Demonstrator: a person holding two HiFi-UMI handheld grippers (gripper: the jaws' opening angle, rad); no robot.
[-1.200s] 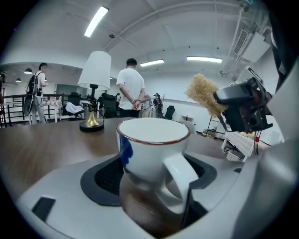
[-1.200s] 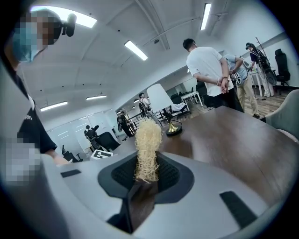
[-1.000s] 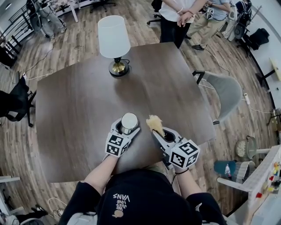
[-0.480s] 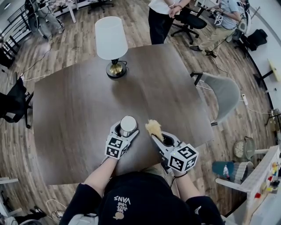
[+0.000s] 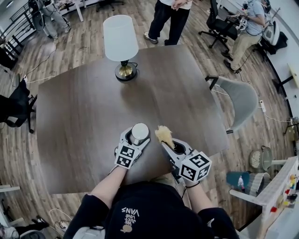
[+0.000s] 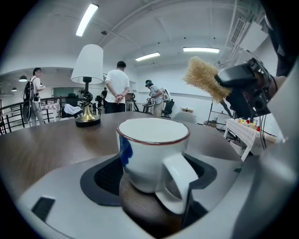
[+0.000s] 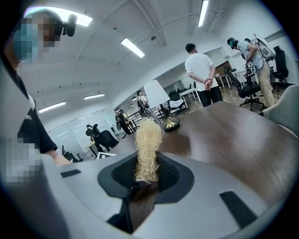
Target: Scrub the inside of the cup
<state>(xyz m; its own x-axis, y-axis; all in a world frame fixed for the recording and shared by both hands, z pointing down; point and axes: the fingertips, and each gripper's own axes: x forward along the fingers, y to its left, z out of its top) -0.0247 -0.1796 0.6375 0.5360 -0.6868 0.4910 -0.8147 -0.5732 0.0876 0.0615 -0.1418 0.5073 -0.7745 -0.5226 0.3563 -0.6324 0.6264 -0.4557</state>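
Moved since before: in the head view the left gripper (image 5: 136, 139) and its cup (image 5: 139, 131) sit a touch nearer the scrubber (image 5: 163, 134). The right gripper (image 5: 169, 144) keeps its place. The person (image 5: 170, 14) standing beyond the table (image 5: 84, 107) has stepped leftward.
Head view, cup: upright near the table's near edge and clasped between the left jaws, mouth up and empty. The lamp (image 5: 120, 44) stands well apart at the far side.
Head view, scrubber: a pale fibre tuft sticking out of the right jaws, just beside the cup and not in it.
Left gripper view, grip: the jaws stand wide and are clamped on the cup (image 6: 152, 151), a pad on each flank, the handle turned toward the camera. Whether its base rests on the table (image 6: 42, 149) I cannot tell.
Left gripper view, scrubber: the tuft (image 6: 202, 77) hangs up and to the right, higher than the rim and clear of it.
Right gripper view, grip: the jaws are closed on the scrubber (image 7: 148, 144) at its lower end, bristles standing up. The cup is out of this view.
Meaning for the task: the gap has hardly closed and nothing touches the inside, so scrubbing looks not yet begun. The likely next move is to carry the tuft over the mouth and down.
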